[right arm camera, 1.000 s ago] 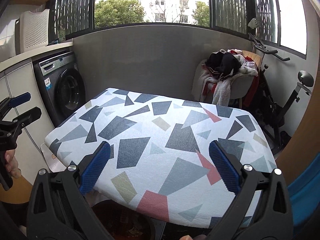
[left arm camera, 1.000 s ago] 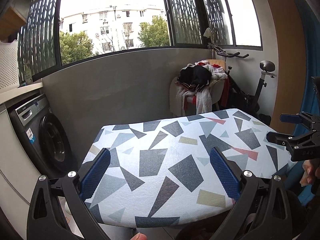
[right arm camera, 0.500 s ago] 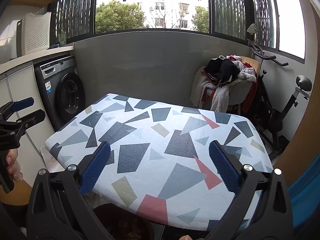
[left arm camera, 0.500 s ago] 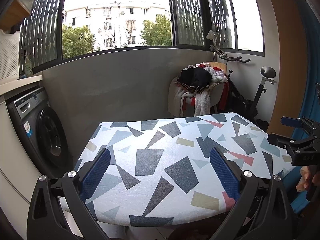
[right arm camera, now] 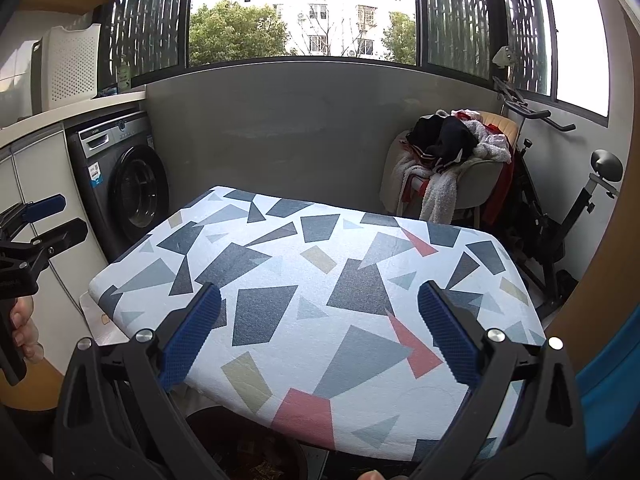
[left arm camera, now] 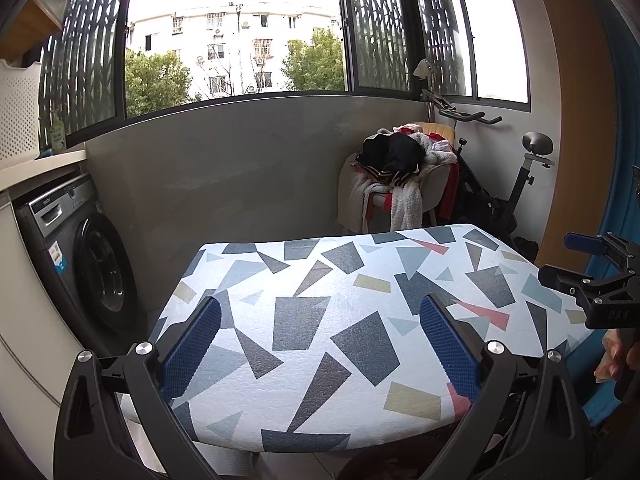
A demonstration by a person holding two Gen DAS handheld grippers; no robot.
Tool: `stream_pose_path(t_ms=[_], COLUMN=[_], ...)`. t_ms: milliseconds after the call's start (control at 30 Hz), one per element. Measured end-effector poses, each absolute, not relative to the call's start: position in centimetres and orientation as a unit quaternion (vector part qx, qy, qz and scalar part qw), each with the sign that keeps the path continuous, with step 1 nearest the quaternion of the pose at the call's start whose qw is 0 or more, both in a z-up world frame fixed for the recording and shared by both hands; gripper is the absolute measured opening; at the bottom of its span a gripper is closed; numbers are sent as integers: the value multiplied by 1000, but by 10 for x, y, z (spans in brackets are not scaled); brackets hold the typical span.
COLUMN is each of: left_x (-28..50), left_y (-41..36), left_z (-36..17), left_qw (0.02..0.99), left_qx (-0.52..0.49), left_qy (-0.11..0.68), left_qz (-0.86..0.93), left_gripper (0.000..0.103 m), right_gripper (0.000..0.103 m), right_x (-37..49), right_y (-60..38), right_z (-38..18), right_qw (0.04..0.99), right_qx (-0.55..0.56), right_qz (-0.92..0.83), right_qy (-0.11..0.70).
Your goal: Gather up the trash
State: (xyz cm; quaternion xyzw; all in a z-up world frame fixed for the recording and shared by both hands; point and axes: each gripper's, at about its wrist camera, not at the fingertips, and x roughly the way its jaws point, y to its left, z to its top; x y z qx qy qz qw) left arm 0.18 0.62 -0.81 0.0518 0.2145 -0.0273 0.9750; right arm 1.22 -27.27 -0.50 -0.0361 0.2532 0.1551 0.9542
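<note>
Washing machine [left arm camera: 92, 264] left of table [left arm camera: 360, 320]; clothes-heaped chair [left arm camera: 400, 184] behind.

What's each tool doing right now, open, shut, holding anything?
Left tool: open, holding nothing, above the patterned table.
Right tool: open, holding nothing, above the same table.

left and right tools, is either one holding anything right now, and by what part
Nothing is held. The left tool and the right tool both stand open, with only the patterned table top showing between their blue pads.
</note>
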Motion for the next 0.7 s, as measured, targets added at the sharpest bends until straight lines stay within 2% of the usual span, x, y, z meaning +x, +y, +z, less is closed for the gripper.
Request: stream_pose_path(t_ms=[700], left_x=[2], left_y=[7], left_z=[-13], left_qw=[974], left_qx=[56], left_qy=[219], left_qz=[-25], left_gripper=[97], right_gripper=[97], right_x=[12], right_y=[-274], right_z=[-10], right_qw=[953], right_qx=[-37], right_qz=[153], right_qy=[258])
